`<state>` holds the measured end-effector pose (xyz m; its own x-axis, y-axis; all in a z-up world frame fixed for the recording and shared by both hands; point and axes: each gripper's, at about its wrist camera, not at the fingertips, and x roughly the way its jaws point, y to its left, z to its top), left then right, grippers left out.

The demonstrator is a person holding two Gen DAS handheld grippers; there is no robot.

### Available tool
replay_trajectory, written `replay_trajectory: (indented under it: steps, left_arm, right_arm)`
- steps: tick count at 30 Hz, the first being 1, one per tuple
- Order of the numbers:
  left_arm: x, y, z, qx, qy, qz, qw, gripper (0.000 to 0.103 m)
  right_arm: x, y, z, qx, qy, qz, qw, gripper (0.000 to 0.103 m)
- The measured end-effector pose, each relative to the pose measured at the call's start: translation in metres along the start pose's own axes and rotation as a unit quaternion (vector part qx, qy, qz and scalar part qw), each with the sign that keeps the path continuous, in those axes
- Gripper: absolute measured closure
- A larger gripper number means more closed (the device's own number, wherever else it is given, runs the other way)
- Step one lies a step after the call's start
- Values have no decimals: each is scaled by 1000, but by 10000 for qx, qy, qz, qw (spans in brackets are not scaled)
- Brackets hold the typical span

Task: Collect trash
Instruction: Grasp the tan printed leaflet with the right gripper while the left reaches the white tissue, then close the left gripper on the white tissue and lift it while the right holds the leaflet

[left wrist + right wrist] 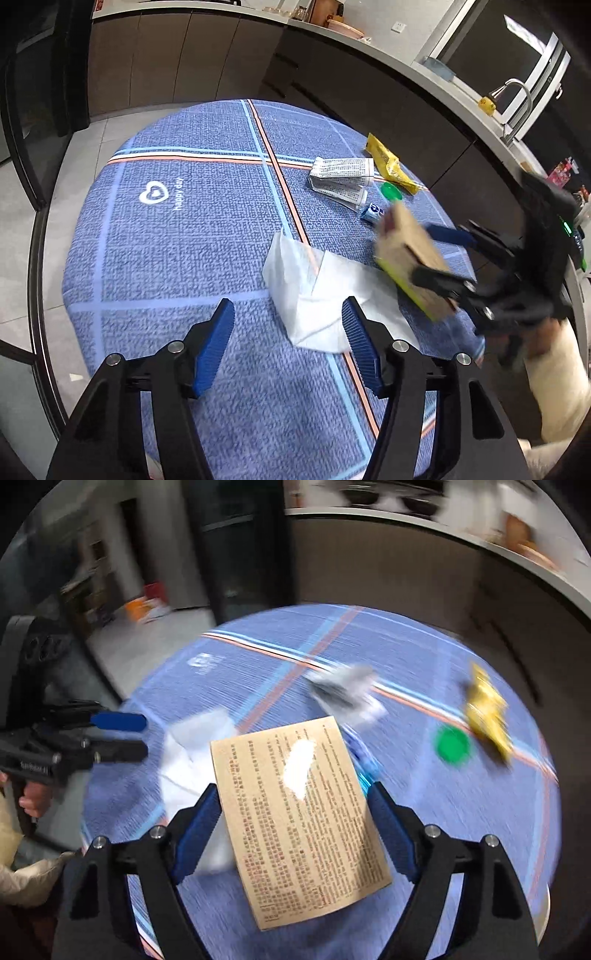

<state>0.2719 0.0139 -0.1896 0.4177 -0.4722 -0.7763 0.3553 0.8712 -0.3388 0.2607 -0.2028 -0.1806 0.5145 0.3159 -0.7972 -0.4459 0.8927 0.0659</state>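
A flat tan cardboard box [400, 242] with printed text [303, 830] hangs above the round table, and my right gripper [291, 790] is shut on its two edges. The right gripper [423, 253] shows blurred at the right of the left wrist view. A crumpled white tissue [314, 288] [192, 746] lies on the blue cloth. My left gripper [288, 306] hovers just over its near edge, open, with nothing pressed between the pads; it also shows as the left gripper [144, 736] at the left of the right wrist view.
On the blue plaid tablecloth [184, 258] lie two squeezed silver tubes [343, 173] [347, 690], a yellow wrapper [388, 162] [487, 709], a green cap [390, 191] [452, 744] and a small blue-white scrap [372, 213]. Dark cabinets and a counter with a sink [513, 110] curve behind.
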Motion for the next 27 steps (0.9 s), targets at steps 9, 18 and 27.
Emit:
replay_trajectory:
  steps: [9, 18, 27]
  left_arm:
    - [27, -12, 13, 200, 265, 123, 9994, 70]
    - [38, -22, 9, 325, 401, 264, 9983, 69]
    - [45, -31, 8, 526, 424, 341, 9971, 71]
  right_arm:
    - [-30, 1, -47, 566, 117, -711, 9958, 20]
    - [-29, 0, -59, 393, 197, -749, 9962, 14]
    - [-22, -7, -70, 604, 260, -688, 9955, 16]
